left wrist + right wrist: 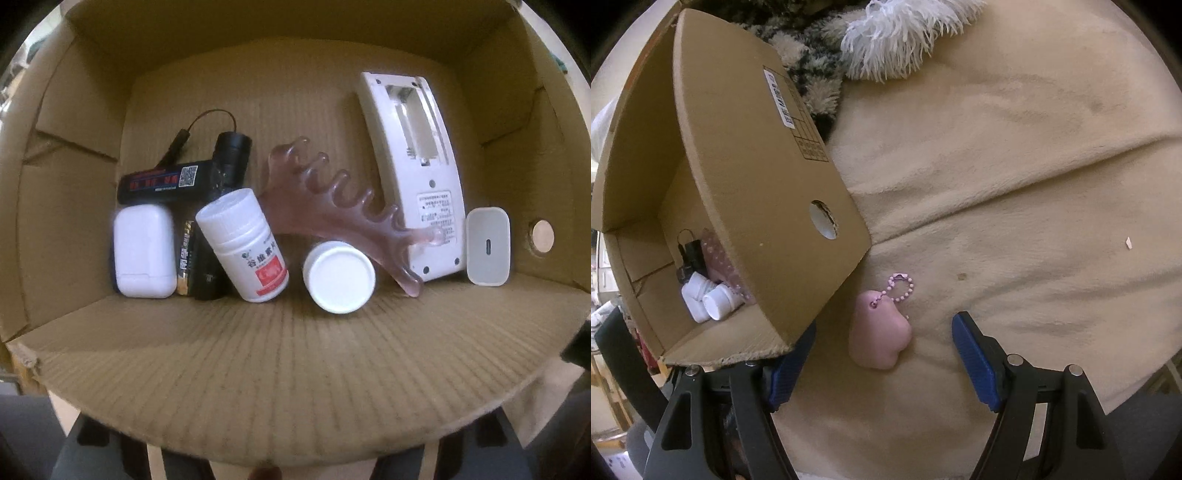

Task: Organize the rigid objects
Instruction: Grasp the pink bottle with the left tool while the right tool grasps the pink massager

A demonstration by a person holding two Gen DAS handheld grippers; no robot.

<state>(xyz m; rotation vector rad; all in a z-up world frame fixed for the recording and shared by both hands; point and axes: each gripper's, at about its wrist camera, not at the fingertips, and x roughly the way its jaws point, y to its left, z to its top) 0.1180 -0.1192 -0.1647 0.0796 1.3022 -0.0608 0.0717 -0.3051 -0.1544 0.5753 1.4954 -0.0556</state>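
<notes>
Most items already lie inside the cardboard box (746,177); only the pink charm (881,338) just beside the box remains, between the spread-apart, empty jaws of the right gripper (882,365), while the left gripper's state cannot be told.

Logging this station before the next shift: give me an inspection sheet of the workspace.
Surface: beige blanket, creased.
Job's things: cardboard box holding two white bottles, a remote, a pink comb, a charger; pink keychain outside on the blanket.
Clutter: white feathers.
Grippers: right gripper open, straddling the keychain; left not visible.
Cables: nothing seen.
Surroundings: patterned rug.
</notes>
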